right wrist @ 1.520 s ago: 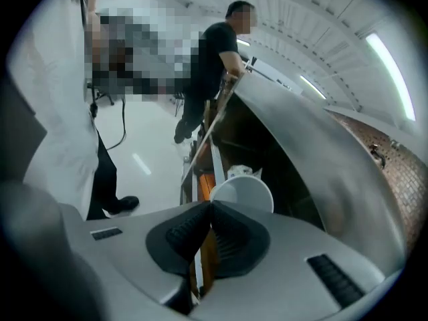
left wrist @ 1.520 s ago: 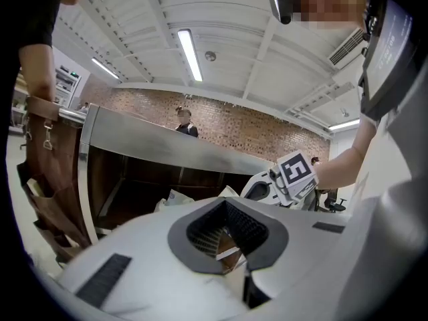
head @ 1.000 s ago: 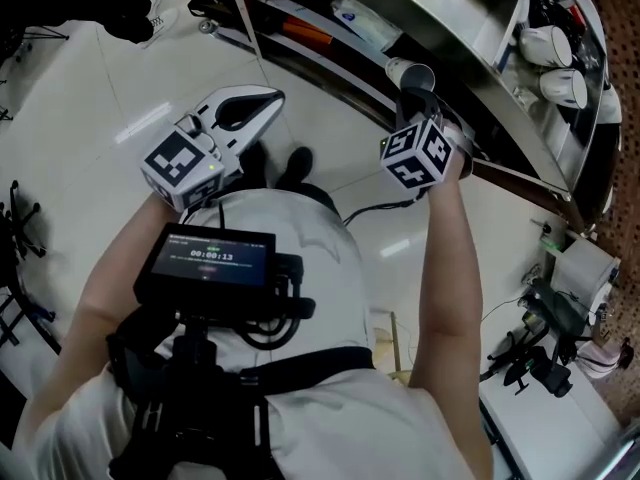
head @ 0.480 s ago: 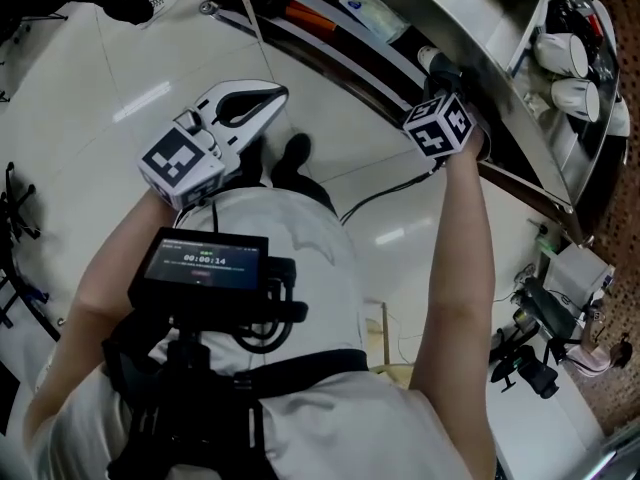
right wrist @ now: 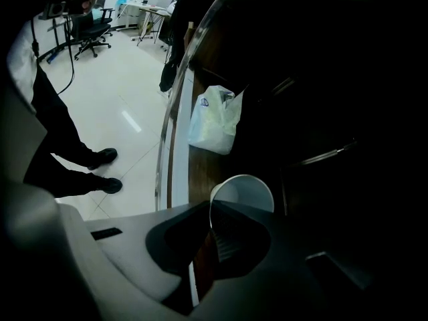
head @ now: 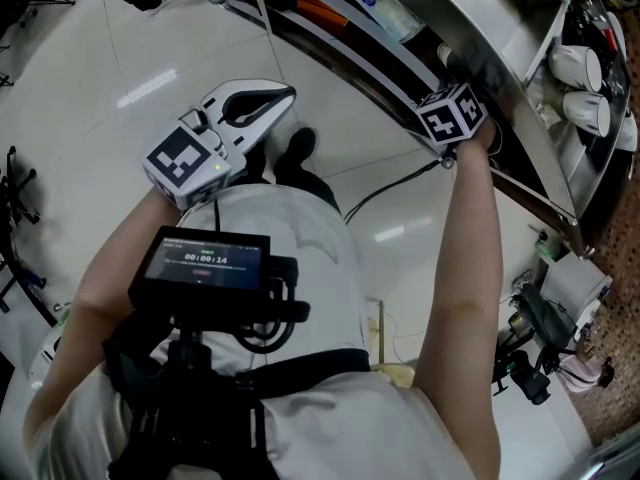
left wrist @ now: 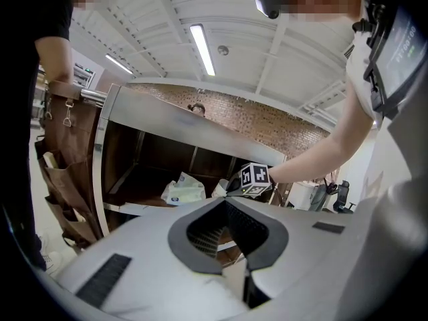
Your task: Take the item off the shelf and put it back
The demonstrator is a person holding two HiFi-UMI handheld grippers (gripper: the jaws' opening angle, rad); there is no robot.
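Note:
A white paper cup (right wrist: 244, 192) lies on its side in my right gripper (right wrist: 212, 209), whose jaws are shut on the cup's wall at the rim. In the head view that gripper's marker cube (head: 452, 116) is at the steel edge of the shelf (head: 500, 78), and its jaws and the cup are hidden under that edge. From the left gripper view the cup (left wrist: 219, 188) shows as a white patch just inside the shelf opening. My left gripper (head: 285, 93) is held in front of the person's chest, shut, with nothing between its jaws.
A white plastic bag (right wrist: 214, 119) lies on the wooden shelf board further in, beside the steel front rail (right wrist: 175, 132). Two white cups (head: 580, 68) stand in a rack at the far right. A brown leather apron (left wrist: 63, 166) hangs left of the shelf.
My right gripper has carried the cup up and forward, from in front of the shelf to under its steel edge. The left gripper has stayed where it was.

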